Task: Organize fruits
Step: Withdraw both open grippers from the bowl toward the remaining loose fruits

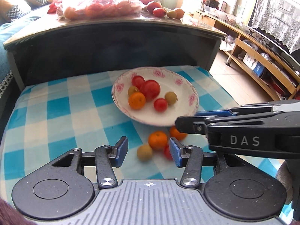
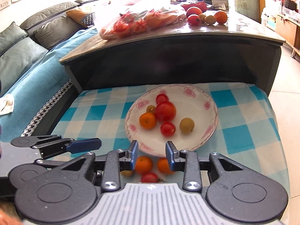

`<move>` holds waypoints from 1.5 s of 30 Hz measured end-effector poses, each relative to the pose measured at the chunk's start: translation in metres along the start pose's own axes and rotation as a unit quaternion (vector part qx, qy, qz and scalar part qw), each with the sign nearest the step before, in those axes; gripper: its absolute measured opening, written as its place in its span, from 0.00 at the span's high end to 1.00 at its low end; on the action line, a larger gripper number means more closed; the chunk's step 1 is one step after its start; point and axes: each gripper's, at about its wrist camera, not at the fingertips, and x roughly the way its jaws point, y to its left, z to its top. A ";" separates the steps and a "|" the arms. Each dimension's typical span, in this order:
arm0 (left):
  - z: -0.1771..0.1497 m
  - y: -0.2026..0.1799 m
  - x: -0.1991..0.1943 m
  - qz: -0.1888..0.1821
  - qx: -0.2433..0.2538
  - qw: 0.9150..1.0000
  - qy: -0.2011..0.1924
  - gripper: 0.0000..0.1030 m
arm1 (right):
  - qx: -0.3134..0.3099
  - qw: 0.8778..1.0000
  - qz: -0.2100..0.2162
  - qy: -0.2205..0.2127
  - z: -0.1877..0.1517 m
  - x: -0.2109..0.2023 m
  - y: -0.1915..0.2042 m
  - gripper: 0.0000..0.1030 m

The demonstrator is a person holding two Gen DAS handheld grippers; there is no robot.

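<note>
A white plate with pink flowers [image 1: 180,112] [image 2: 204,131] lies on a blue-checked cloth [image 1: 56,112]. It holds a large tomato [image 1: 150,90], two small tomatoes, an orange [image 1: 136,100] and two yellow-green fruits. On the cloth in front of the plate lie two oranges [image 1: 157,140] [image 2: 143,165], a yellow-green fruit [image 1: 144,151] and a tomato [image 2: 149,177]. My left gripper [image 1: 149,151] hangs open above this loose group and holds nothing. My right gripper [image 2: 152,154] hovers over the plate's near rim with a narrow gap between its pads and nothing in it; in the left wrist view the right gripper [image 1: 195,121] enters from the right.
A dark-fronted table [image 1: 112,46] rises directly behind the cloth. A plastic bag of fruit [image 2: 135,18] and loose fruits [image 2: 206,17] lie on its top. A sofa [image 2: 28,56] stands to the left, and a wooden shelf unit [image 1: 262,60] and tiled floor lie to the right.
</note>
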 end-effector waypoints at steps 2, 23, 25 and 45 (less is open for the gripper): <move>-0.006 -0.002 -0.009 -0.003 0.001 1.000 -0.007 0.44 | -0.004 1.000 0.004 0.000 -0.006 -0.005 0.008 0.66; -0.043 -0.007 -0.050 0.010 -0.009 1.000 -0.023 0.43 | 0.021 0.999 0.035 -0.019 -0.056 -0.062 0.034 0.66; -0.045 -0.006 -0.053 0.010 -0.016 1.000 -0.023 0.43 | 0.023 0.999 0.036 -0.020 -0.058 -0.063 0.035 0.66; -0.044 -0.010 -0.042 0.019 0.006 1.000 -0.022 0.41 | 0.021 0.999 0.019 -0.025 -0.067 -0.070 0.034 0.66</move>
